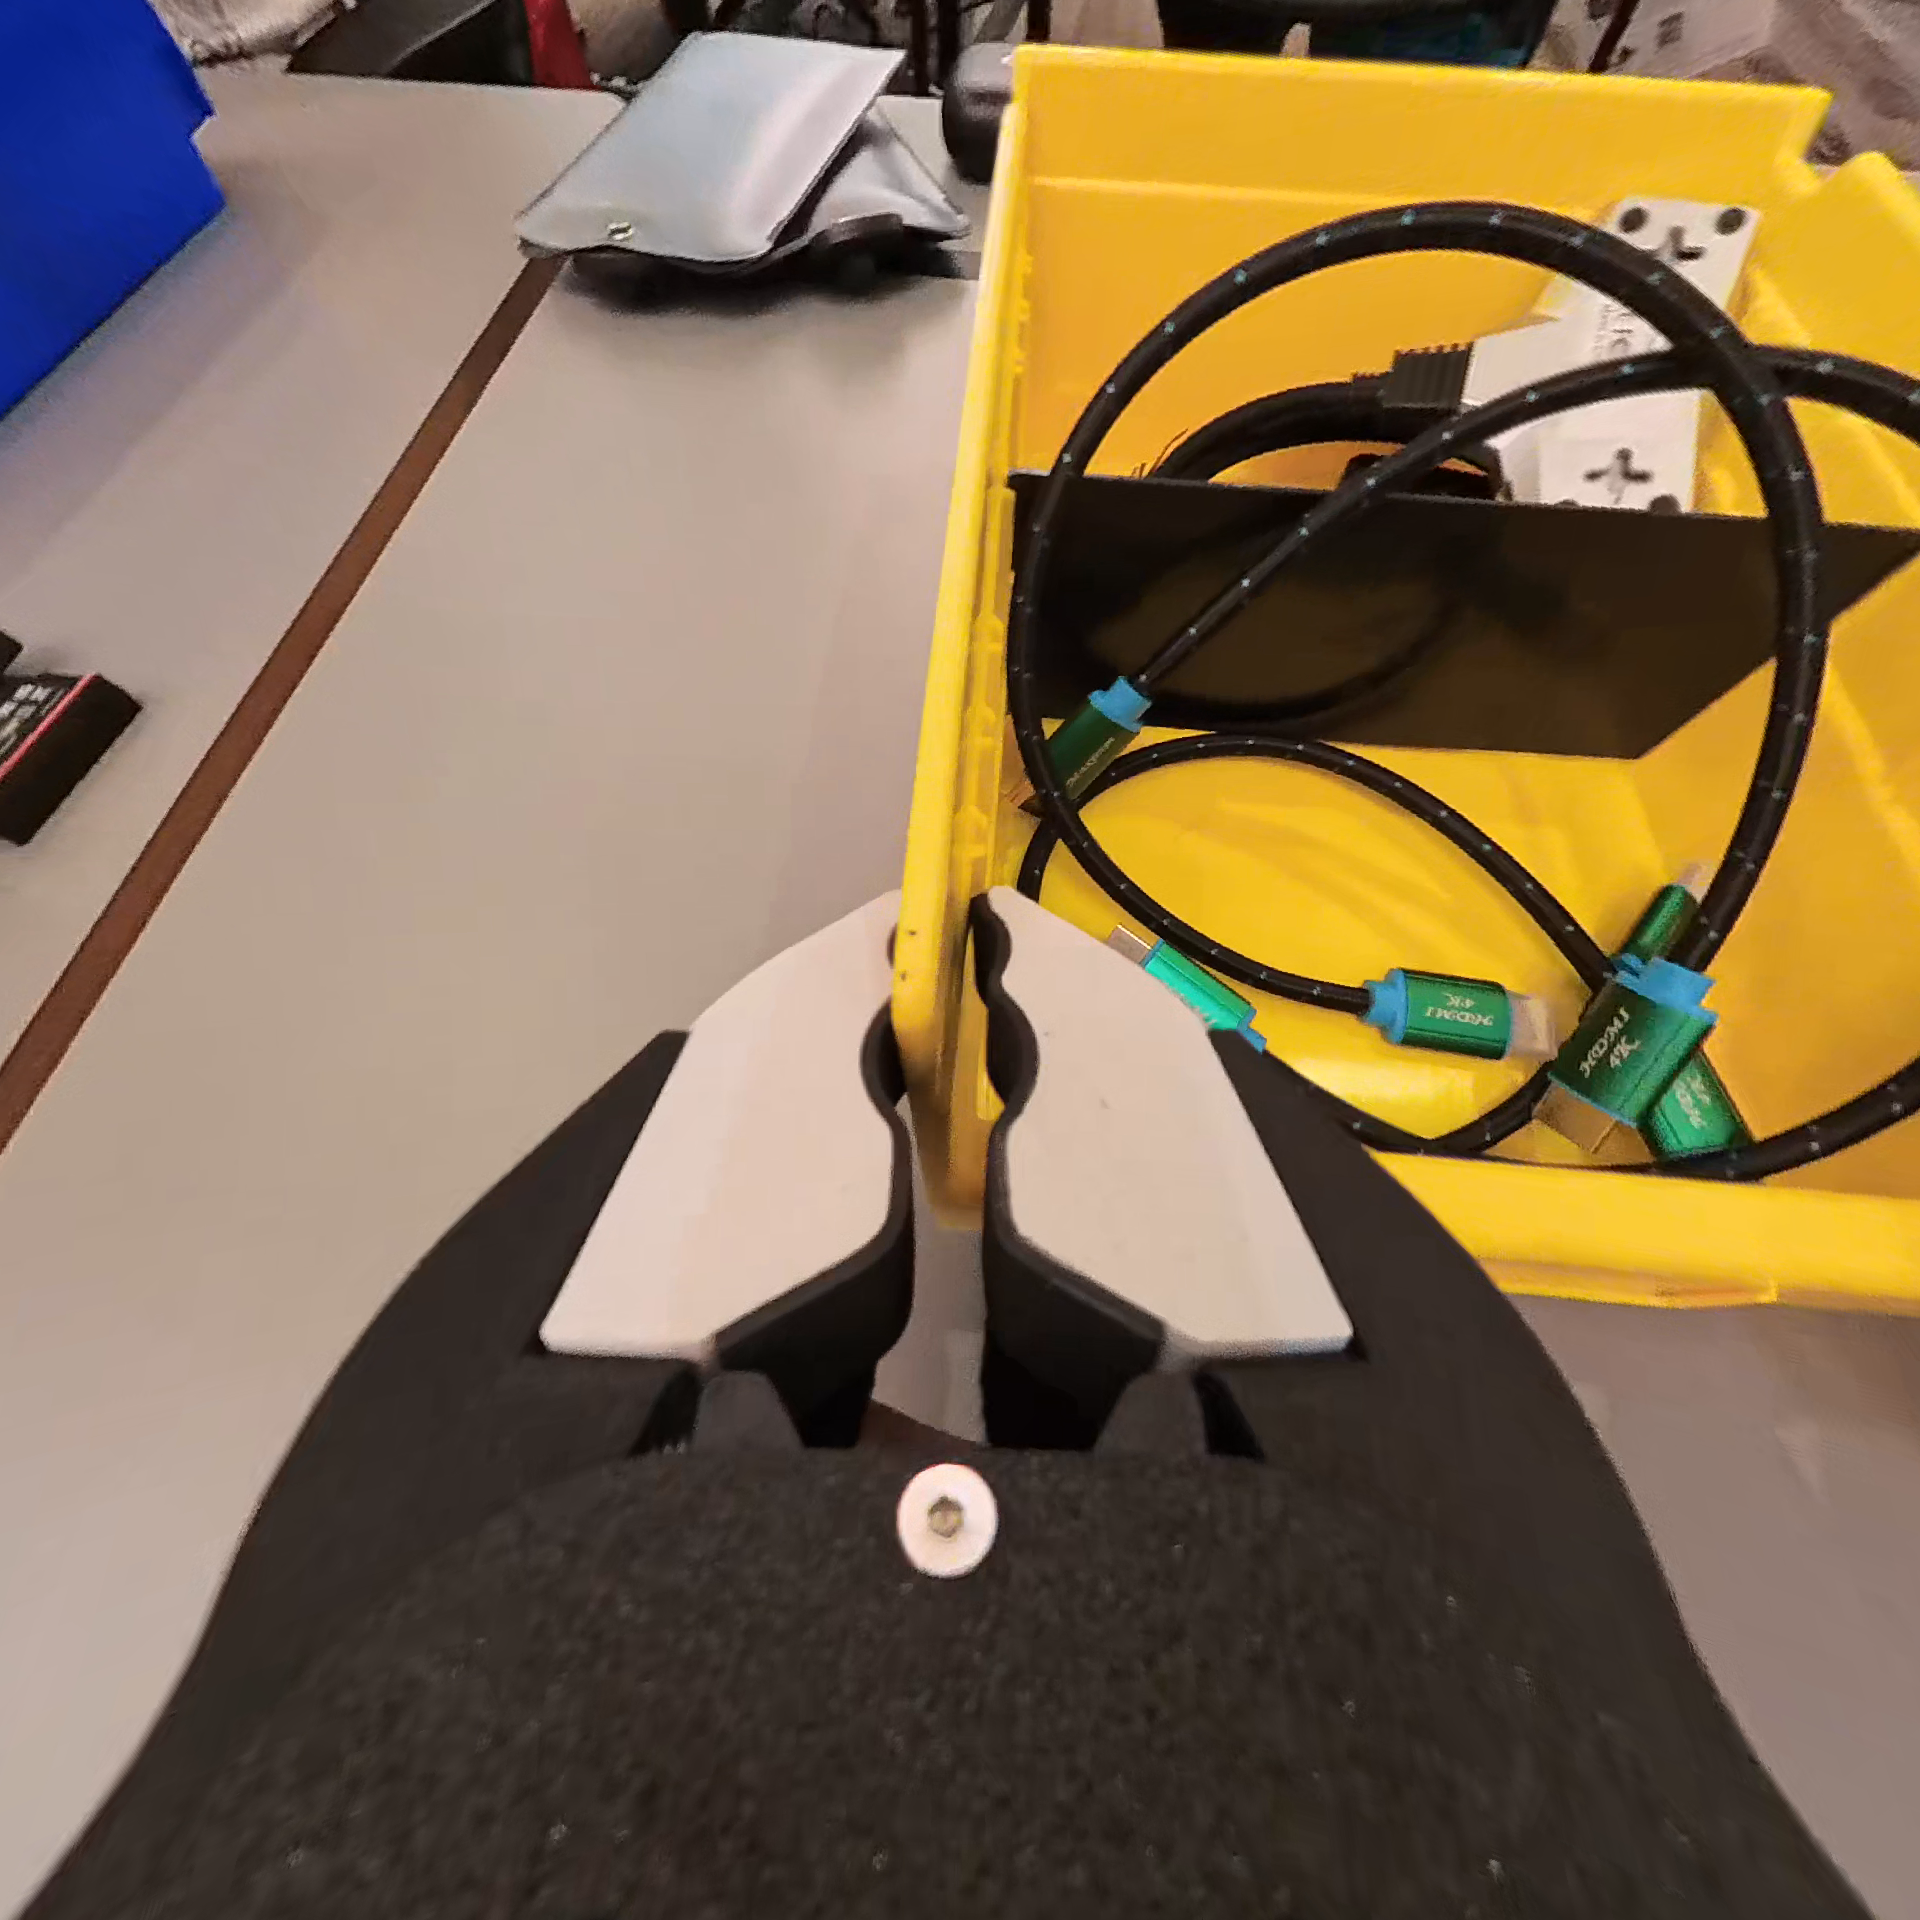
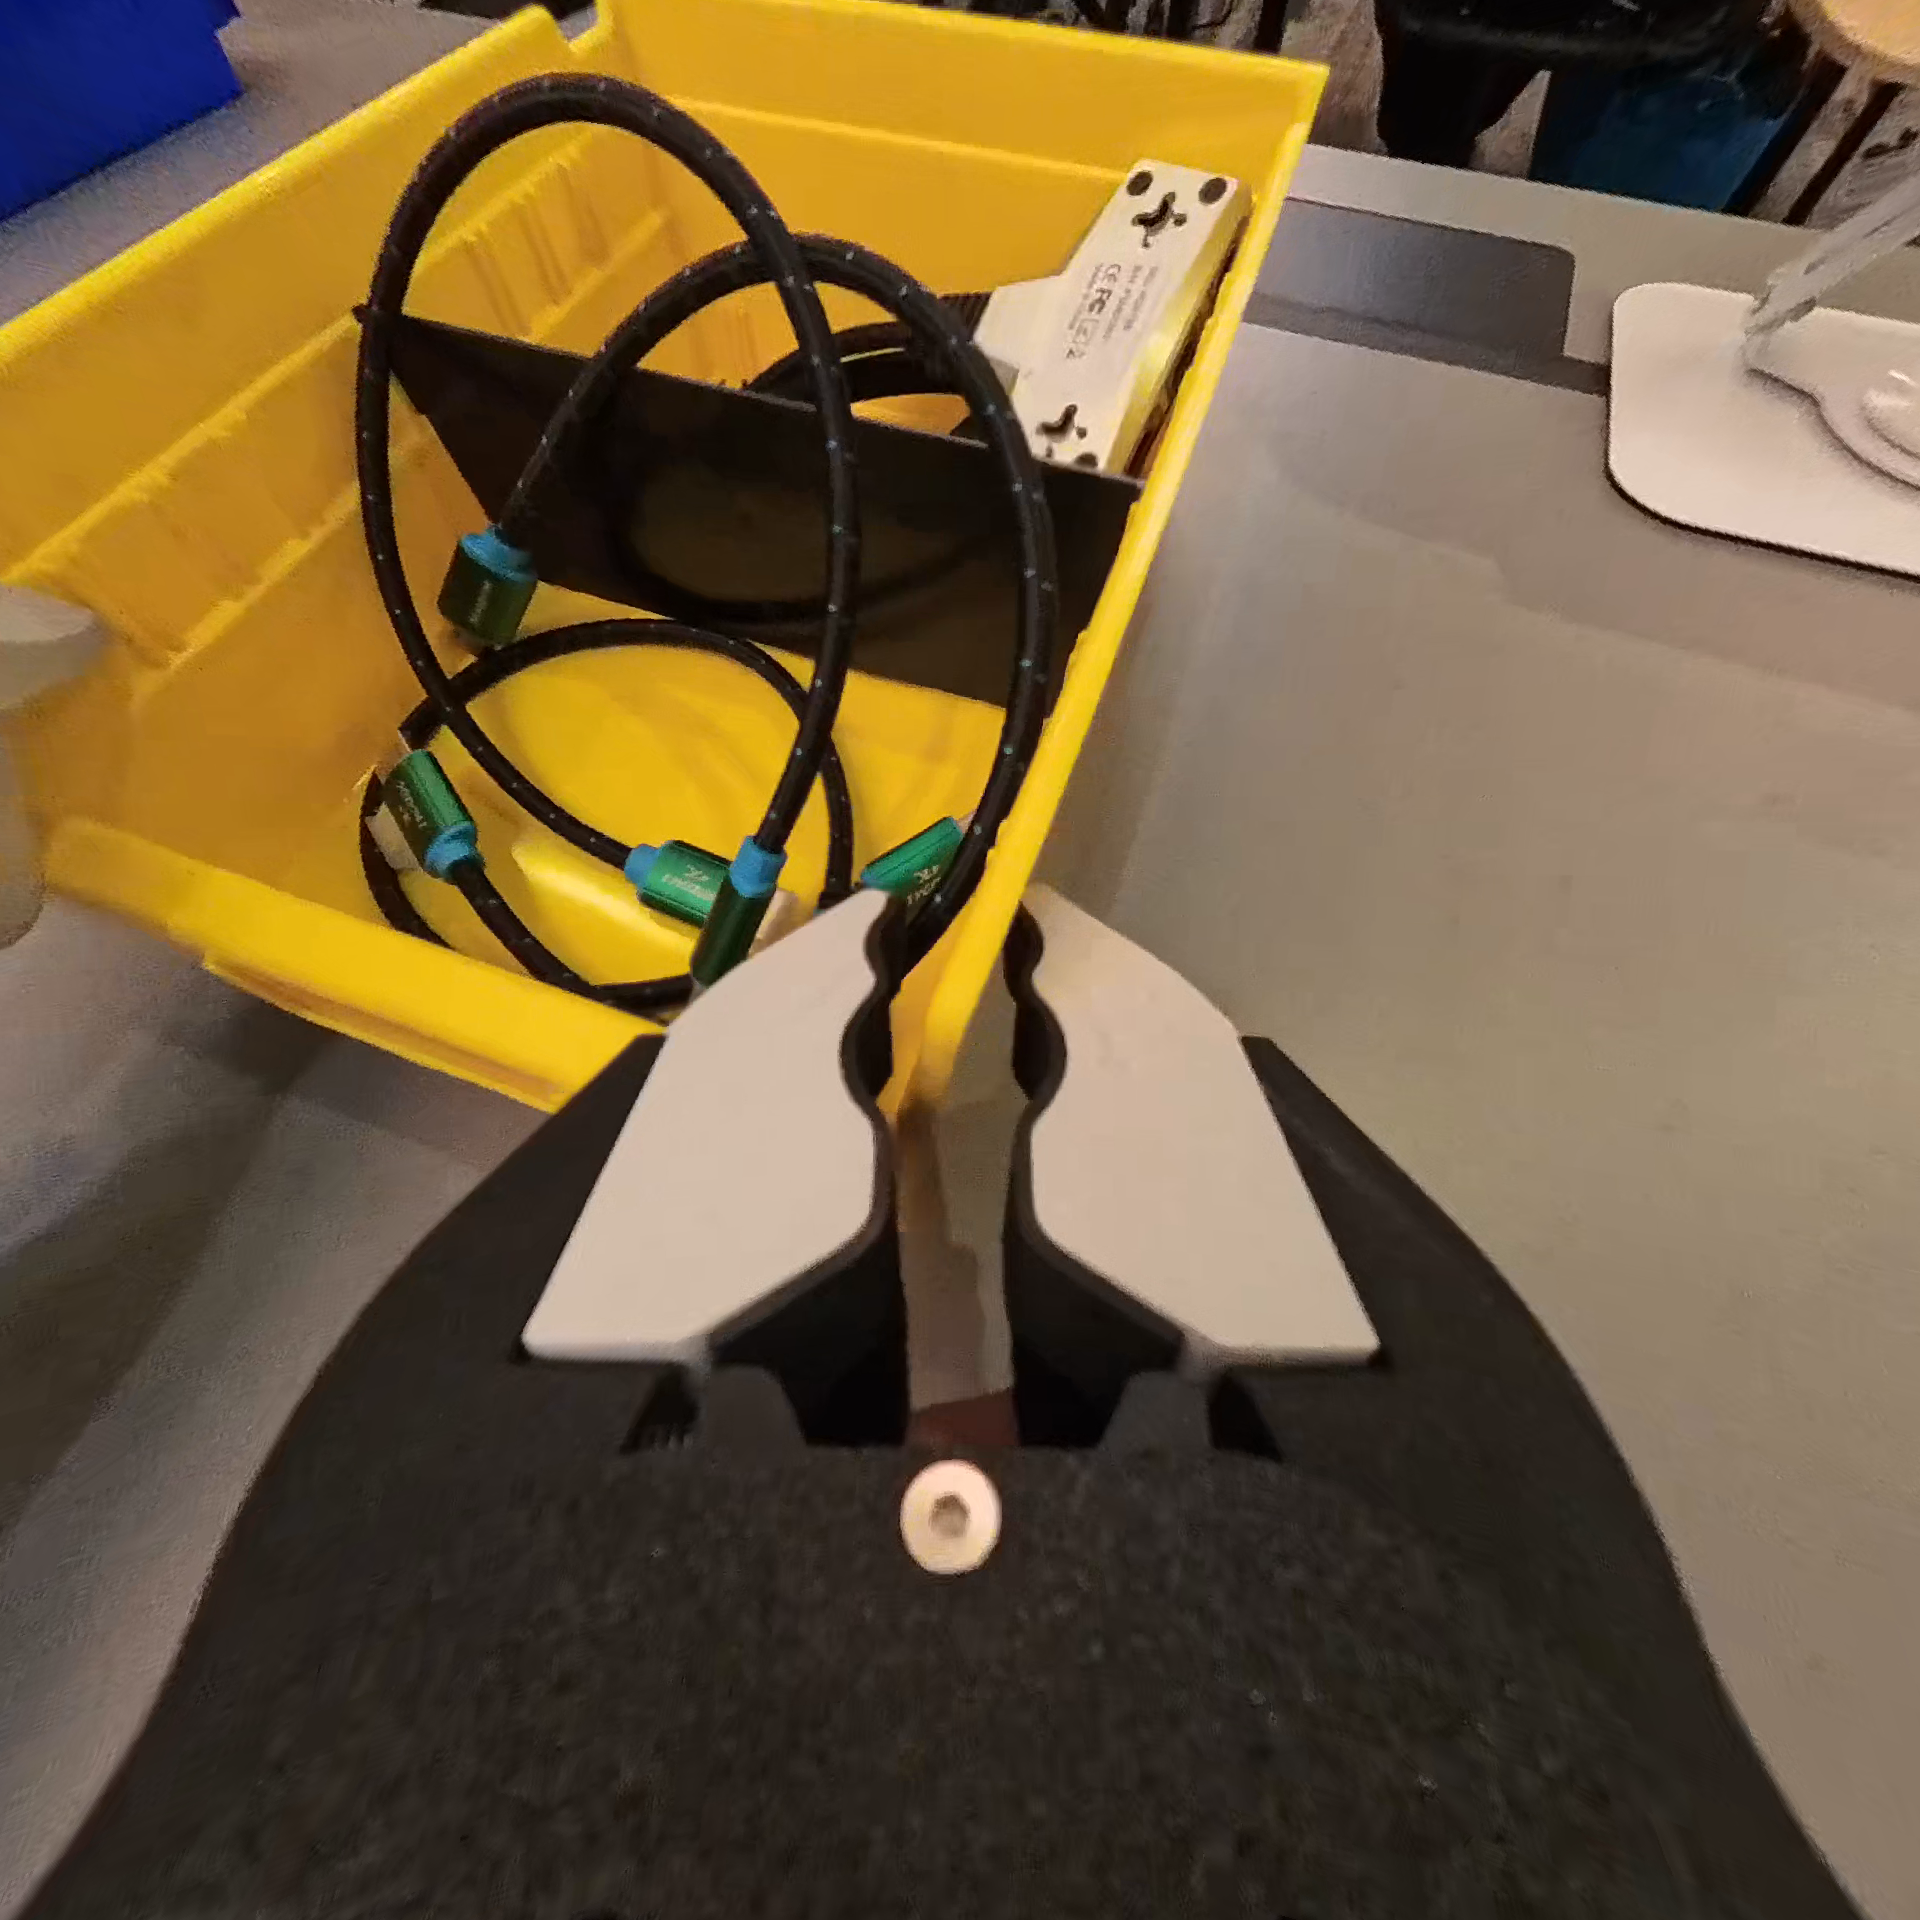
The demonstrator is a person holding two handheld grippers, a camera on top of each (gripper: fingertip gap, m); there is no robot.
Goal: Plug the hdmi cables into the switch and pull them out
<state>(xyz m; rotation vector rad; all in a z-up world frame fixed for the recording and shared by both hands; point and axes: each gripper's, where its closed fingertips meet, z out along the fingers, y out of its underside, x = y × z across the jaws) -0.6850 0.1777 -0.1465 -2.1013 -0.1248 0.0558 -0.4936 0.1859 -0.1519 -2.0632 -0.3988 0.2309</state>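
Note:
A yellow bin [image 1: 1351, 1236] stands on the grey table. Its front compartment holds coiled black braided HDMI cables [image 1: 1081, 582] with green connectors [image 1: 1444, 1013]. A black divider [image 1: 1455, 623] crosses the bin. Behind it lies the silver-white switch [image 1: 1621, 343], bottom side up. My left gripper [image 1: 940, 925] is shut on the bin's left wall near the front corner. In the right wrist view, my right gripper [image 2: 951, 914] is shut on the right wall of the bin [image 2: 260, 416], beside the cables [image 2: 810, 416] and the switch [image 2: 1122, 312].
A blue bin [image 1: 83, 187] is at the far left, a grey pouch [image 1: 727, 166] lies behind, and a black box [image 1: 52, 748] sits at the left edge. A white monitor-stand base [image 2: 1766, 436] and a dark mat [image 2: 1403, 281] lie right of the yellow bin. Left tips to right tips: about 20 centimetres.

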